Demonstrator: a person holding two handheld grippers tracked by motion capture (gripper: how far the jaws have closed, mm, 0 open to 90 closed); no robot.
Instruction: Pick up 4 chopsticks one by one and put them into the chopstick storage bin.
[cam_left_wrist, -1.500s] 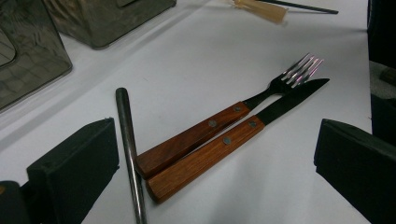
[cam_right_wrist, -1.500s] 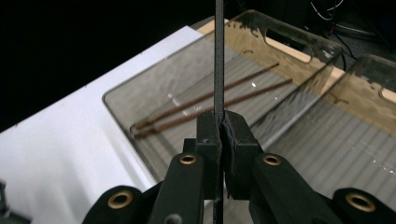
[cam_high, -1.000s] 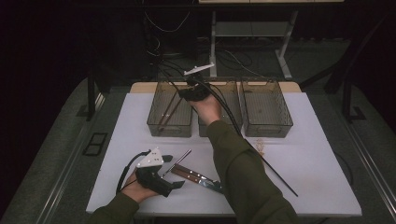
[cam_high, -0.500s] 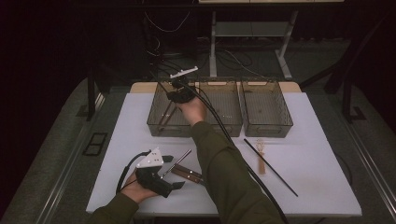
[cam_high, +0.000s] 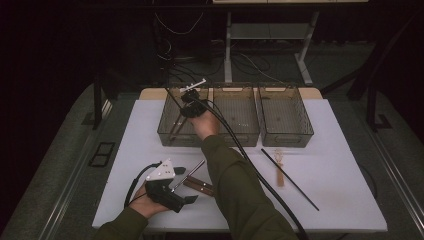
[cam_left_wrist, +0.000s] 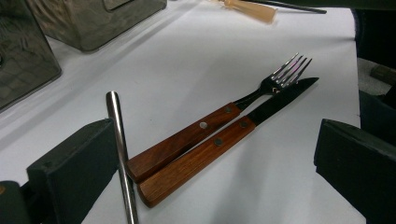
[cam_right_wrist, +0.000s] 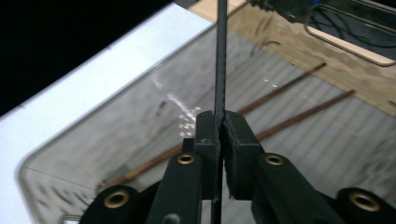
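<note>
- Chopstick (cam_right_wrist: 220, 56): thin, straight, black rod with a matte finish. It stands between the right gripper's (cam_right_wrist: 221, 122) two black pads, over the left bin (cam_high: 167, 131). The pads are nearly together with the rod in the slit between them; the jaws have just been opening a little, and whether the pads press on the rod is hard to make out. The rod's top end is cut off at the upper edge of the right gripper view.
- Left bin: clear smoky plastic, rectangular, with a ribbed floor. Two thin reddish-brown sticks (cam_right_wrist: 289, 121) lie slanted on its floor.
- Middle bin (cam_high: 235, 112) and right bin (cam_high: 285, 115): same make, in a row with the first at the far side of the counter (cam_high: 340, 150). Their contents are too dim to tell.
- Counter: flat, white, smooth.
- Left gripper (cam_high: 176, 184): black body with a grey three-cornered plate, resting low at the near left of the counter. Its blocky jaws stand wide apart and hold nothing.
- Fork (cam_left_wrist: 210, 126) and knife (cam_left_wrist: 224, 144): riveted red-brown wooden handles, lying side by side and touching, ahead of the left jaws. The fork has bright tines, the knife a dark pointed blade.
- Steel rod (cam_left_wrist: 119, 149): polished, round-ended, just beside the left jaw; its lower end is cut off.
- Second black chopstick (cam_high: 290, 179): lies slanted on the counter at the right, beside a pale wooden utensil (cam_high: 279, 170) whose shape is hard to make out.
</note>
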